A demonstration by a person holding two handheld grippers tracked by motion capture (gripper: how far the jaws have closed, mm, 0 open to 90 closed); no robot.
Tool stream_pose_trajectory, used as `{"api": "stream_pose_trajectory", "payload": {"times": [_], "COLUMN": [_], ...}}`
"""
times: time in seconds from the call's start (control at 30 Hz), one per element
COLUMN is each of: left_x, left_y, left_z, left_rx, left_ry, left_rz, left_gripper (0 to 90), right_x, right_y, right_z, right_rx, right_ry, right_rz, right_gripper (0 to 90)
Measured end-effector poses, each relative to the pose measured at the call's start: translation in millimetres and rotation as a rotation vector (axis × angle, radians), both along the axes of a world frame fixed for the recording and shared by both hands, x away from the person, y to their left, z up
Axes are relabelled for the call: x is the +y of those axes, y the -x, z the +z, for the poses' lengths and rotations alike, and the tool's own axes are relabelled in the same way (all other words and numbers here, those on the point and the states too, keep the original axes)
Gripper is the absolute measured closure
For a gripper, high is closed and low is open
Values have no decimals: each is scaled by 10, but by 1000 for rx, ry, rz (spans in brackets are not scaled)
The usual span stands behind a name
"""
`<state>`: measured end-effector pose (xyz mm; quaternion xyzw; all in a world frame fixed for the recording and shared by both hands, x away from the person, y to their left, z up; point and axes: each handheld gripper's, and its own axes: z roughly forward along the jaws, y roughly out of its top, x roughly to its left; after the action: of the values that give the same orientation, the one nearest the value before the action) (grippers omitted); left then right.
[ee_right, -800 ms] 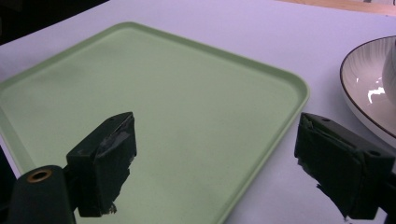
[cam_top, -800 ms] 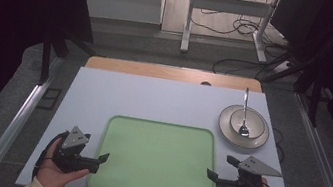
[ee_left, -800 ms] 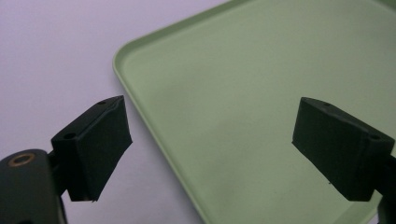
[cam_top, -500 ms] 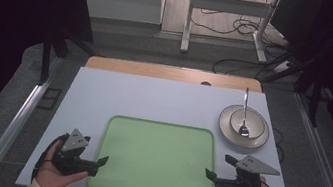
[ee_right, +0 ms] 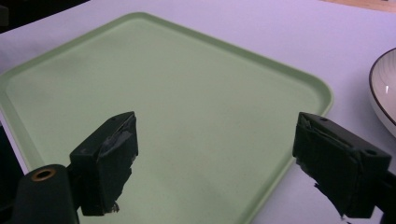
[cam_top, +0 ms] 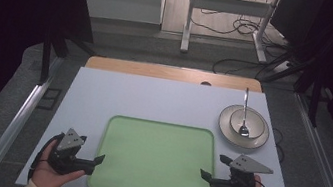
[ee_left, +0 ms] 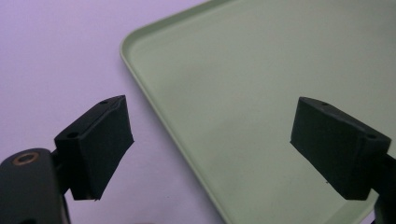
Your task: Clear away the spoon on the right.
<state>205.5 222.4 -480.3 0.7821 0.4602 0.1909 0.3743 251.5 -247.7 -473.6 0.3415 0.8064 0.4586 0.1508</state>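
Not much moved since earlier frame: both grippers same spots flanking tray (cam_top: 156,160). Left gripper (cam_top: 98,159) at tray's left edge, right gripper (cam_top: 205,175) at right edge, jaws spread wide, nothing held. Tray not yet gripped, so everything left.

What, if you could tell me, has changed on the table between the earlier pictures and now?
Hardly anything. Both tongs, left and right, hover open at the tray's near corners as before, holding nothing. The tray, the bowl and the spoon in it have not shifted.
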Motion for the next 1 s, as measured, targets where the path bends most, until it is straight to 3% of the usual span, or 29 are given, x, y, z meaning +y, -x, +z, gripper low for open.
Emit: {"api": "stream_pose_trajectory", "payload": {"times": [0.33, 0.77, 1.0], "left_x": [-1, 16, 23], "left_y": [22, 6, 6], "left_z": [27, 15, 15], "left_rx": [-12, -5, -5], "left_ry": [-18, -12, -1], "left_rz": [-8, -14, -20], "left_gripper": [124, 128, 130], "right_x": [-26, 12, 60], "right_y": [-2, -28, -125], "right_z": [60, 77, 219], "right_rx": [-5, 8, 15], "right_ry": [-3, 8, 20], "right_rz": [3, 9, -1], "right_gripper": [165, 165, 179]}}
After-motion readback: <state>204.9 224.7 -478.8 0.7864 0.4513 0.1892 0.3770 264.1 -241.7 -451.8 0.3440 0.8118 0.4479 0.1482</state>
